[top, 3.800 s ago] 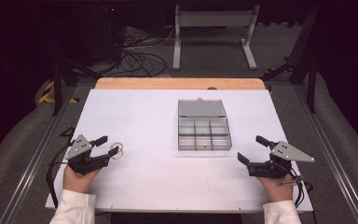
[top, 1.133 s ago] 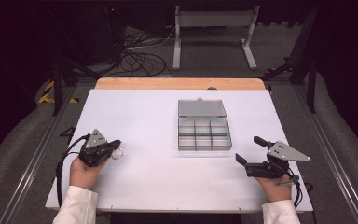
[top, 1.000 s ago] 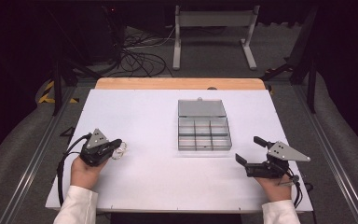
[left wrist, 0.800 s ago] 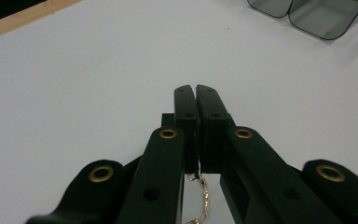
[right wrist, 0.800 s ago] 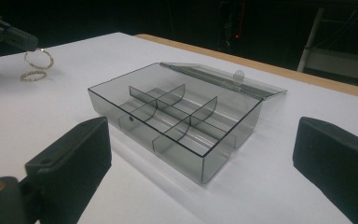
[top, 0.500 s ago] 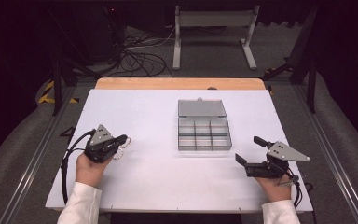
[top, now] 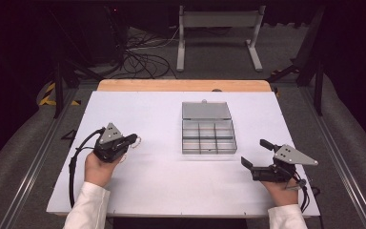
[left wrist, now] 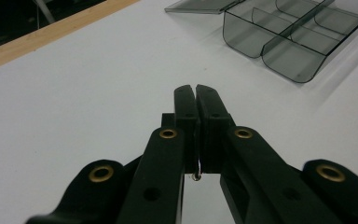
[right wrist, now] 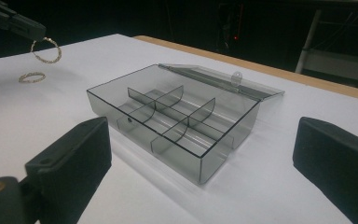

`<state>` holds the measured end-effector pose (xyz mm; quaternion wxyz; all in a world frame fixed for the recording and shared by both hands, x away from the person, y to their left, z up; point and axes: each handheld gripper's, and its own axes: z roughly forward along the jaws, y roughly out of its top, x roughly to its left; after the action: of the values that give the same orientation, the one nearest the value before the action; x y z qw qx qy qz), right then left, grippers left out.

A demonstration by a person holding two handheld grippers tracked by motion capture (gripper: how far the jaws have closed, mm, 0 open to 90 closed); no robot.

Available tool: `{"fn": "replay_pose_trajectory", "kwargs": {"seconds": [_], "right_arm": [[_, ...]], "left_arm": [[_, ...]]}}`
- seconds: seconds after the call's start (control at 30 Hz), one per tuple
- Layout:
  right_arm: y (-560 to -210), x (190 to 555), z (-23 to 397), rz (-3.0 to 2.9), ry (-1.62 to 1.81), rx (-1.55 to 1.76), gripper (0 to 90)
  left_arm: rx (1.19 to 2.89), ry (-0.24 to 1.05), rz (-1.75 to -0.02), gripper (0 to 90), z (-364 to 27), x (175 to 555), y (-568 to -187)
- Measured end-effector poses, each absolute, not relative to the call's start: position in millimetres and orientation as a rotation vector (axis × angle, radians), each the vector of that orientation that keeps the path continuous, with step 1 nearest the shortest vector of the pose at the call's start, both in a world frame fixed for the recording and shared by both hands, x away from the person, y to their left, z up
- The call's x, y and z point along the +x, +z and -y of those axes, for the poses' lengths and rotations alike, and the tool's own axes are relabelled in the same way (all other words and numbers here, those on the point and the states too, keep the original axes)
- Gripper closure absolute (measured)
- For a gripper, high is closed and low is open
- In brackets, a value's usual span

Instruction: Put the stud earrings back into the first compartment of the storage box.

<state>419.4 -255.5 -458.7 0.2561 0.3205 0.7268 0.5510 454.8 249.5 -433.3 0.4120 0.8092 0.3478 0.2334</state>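
My left gripper (top: 131,139) sits at the table's left, shut on a thin gold ring (top: 137,141). In the right gripper view that ring (right wrist: 45,50) hangs from the left gripper's tips (right wrist: 23,27), clear of the table. A second gold ring (right wrist: 31,77) lies flat on the white surface just below it. In the left gripper view the jaws (left wrist: 196,91) are pressed together, with a glint of metal low between them. A clear smoky compartment box (top: 208,135) stands open mid-table. My right gripper (top: 255,152) rests near the front right, open, with nothing between its jaws.
The box's lid (top: 206,110) lies folded back flat behind it, and its compartments look bare. The white tabletop (top: 171,181) ends in a wooden strip (top: 181,85) at the far edge. Cables and a metal stand (top: 219,28) lie on the floor beyond.
The left gripper, shut on the ring, has moved right and up towards the box, lifting the ring off the table. The right gripper has stayed put.
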Motion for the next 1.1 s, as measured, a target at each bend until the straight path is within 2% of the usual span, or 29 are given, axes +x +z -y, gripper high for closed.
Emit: {"fn": "replay_pose_trajectory", "kwargs": {"seconds": [1.1], "right_arm": [[-458,418,257,-1.973,1.479,0.865,4.7]], "left_arm": [[2.113,0.528,-0.786,88.5,-171,489,-423]]}}
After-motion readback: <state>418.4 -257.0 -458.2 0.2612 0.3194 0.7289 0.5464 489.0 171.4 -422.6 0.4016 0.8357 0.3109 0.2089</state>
